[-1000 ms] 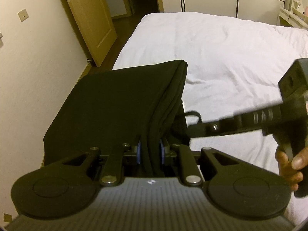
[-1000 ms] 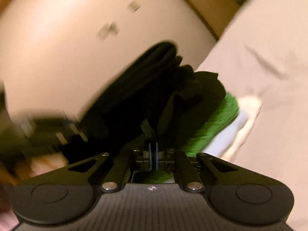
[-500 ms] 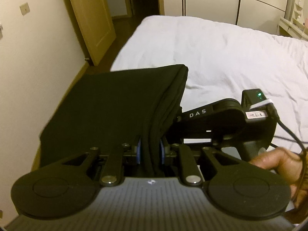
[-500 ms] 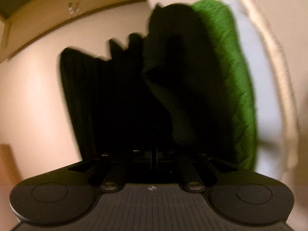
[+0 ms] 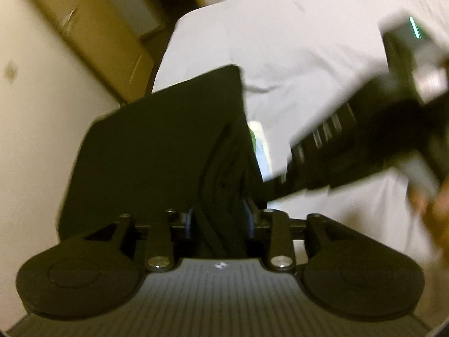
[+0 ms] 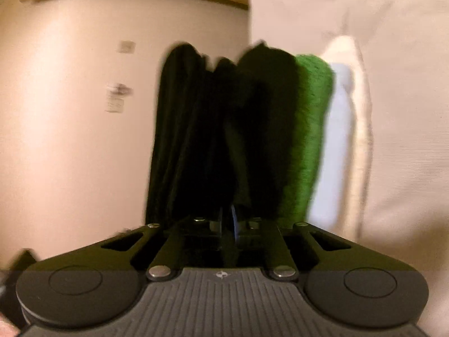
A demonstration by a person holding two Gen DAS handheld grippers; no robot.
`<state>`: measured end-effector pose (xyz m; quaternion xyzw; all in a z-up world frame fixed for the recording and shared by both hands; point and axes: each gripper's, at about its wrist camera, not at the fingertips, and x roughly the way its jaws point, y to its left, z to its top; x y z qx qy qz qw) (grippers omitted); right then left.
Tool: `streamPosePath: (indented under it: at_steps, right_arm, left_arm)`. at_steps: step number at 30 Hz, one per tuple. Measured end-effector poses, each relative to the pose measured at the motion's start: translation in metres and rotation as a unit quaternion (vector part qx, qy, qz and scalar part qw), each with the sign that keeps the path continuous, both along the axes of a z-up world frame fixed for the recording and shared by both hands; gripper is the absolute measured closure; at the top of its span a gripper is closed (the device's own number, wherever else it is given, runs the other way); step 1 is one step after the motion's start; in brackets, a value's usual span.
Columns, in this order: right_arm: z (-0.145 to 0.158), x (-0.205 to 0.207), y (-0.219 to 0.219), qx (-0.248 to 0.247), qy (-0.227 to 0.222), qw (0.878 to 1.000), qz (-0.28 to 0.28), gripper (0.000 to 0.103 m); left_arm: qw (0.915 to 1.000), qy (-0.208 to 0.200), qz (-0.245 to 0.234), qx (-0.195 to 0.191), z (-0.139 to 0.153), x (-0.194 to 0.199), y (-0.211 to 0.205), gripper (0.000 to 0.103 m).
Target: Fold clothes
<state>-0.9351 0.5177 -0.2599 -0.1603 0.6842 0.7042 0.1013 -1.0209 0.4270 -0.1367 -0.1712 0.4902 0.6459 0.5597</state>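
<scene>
A folded black garment lies over the near left corner of the white bed. Its thick folded edge runs between the jaws of my left gripper, which are opening; the blue pads stand slightly off the cloth. In the blurred right wrist view the same black garment sits on a stack. My right gripper is at its near edge, jaws opening to a narrow slit. Whether cloth is still in that slit is hidden in the dark. The right gripper's body crosses the left view.
Under the black garment lie a green knit piece, a light blue piece and a cream one. A cream wall and a wooden door stand close on the left. A hand shows at the right edge.
The left view has rolled and dipped toward the garment, and the left jaws have spread apart. The right gripper has swung up and right in the left view; a slit has opened between its pads.
</scene>
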Motion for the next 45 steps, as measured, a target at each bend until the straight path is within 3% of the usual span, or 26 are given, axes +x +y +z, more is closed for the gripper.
streamPosePath:
  at_steps: [1,2,5,8,11,12,14,16,19,21,24,26,28,31,32,33,36,39,41,45]
  right_arm:
    - [0.0,0.003,0.007,-0.003,-0.004,1.0,-0.011,0.091]
    - [0.005,0.009,0.013,0.008,-0.012,1.0,-0.02,0.088]
    - [0.026,0.029,0.031,0.062,-0.039,0.996,-0.048,0.083]
    - [0.06,0.044,0.044,0.139,-0.022,0.988,-0.066,0.082]
    - [0.084,0.044,0.05,0.209,0.003,0.977,-0.044,0.082]
    - [0.089,0.038,0.048,0.219,0.008,0.975,-0.032,0.083]
    - [0.084,0.02,0.049,0.224,-0.003,0.974,-0.013,0.083]
    - [0.077,0.005,0.05,0.236,-0.058,0.97,0.007,0.085]
    - [0.076,0.003,0.047,0.229,-0.084,0.97,0.014,0.087]
    - [0.094,0.011,0.039,0.255,-0.088,0.963,0.01,0.084]
    - [0.101,0.014,0.031,0.286,-0.081,0.955,0.003,0.079]
    - [0.091,0.005,0.028,0.285,-0.086,0.954,0.021,0.072]
    - [0.079,-0.01,0.027,0.283,-0.12,0.95,0.055,0.068]
    - [0.094,0.0,0.023,0.291,-0.115,0.949,0.048,0.067]
    - [0.103,0.009,0.019,0.302,-0.108,0.946,0.04,0.058]
    - [0.112,0.019,0.014,0.312,-0.108,0.943,0.034,0.041]
    - [0.125,0.041,-0.003,0.326,-0.13,0.935,0.048,0.017]
    - [0.132,0.065,-0.021,0.337,-0.149,0.926,0.08,0.014]
    - [0.14,0.084,-0.033,0.345,-0.147,0.922,0.095,0.014]
    - [0.166,0.119,-0.052,0.379,-0.135,0.906,0.13,0.014]
  left_arm:
    - [0.9998,0.013,-0.012,-0.003,0.001,0.006,-0.003,0.073]
    - [0.9999,-0.001,-0.013,-0.002,0.01,0.006,-0.009,0.073]
    - [0.9953,-0.096,0.0,0.016,0.044,-0.007,-0.028,0.074]
    - [0.9832,-0.168,0.046,0.053,0.066,-0.032,-0.04,0.089]
    - [0.9662,-0.221,0.111,0.073,0.062,-0.061,-0.04,0.095]
    - [0.965,-0.223,0.123,0.062,0.053,-0.066,-0.036,0.095]
    - [0.9719,-0.189,0.137,0.031,0.028,-0.066,-0.029,0.096]
    - [0.9765,-0.166,0.135,0.026,0.015,-0.061,-0.03,0.097]
    - [0.972,-0.181,0.143,0.047,0.03,-0.058,-0.035,0.096]
    - [0.969,-0.189,0.149,0.058,0.036,-0.058,-0.041,0.095]
    - [0.9695,-0.174,0.168,0.04,0.022,-0.058,-0.04,0.094]
    - [0.9606,-0.187,0.202,0.04,0.022,-0.066,-0.04,0.094]
    - [0.9505,-0.2,0.232,0.052,0.034,-0.07,-0.042,0.093]
    - [0.9446,-0.182,0.266,0.064,0.052,-0.059,-0.055,0.064]
    - [0.9433,-0.175,0.275,0.065,0.056,-0.053,-0.061,0.064]
    - [0.941,-0.172,0.284,0.066,0.06,-0.044,-0.068,0.063]
    - [0.933,-0.164,0.312,0.071,0.072,-0.019,-0.09,0.057]
    - [0.9209,-0.167,0.341,0.089,0.084,0.012,-0.112,0.054]
    - [0.9125,-0.166,0.359,0.102,0.095,0.036,-0.126,0.039]
    - [0.8941,-0.161,0.4,0.123,0.117,0.086,-0.152,0.032]
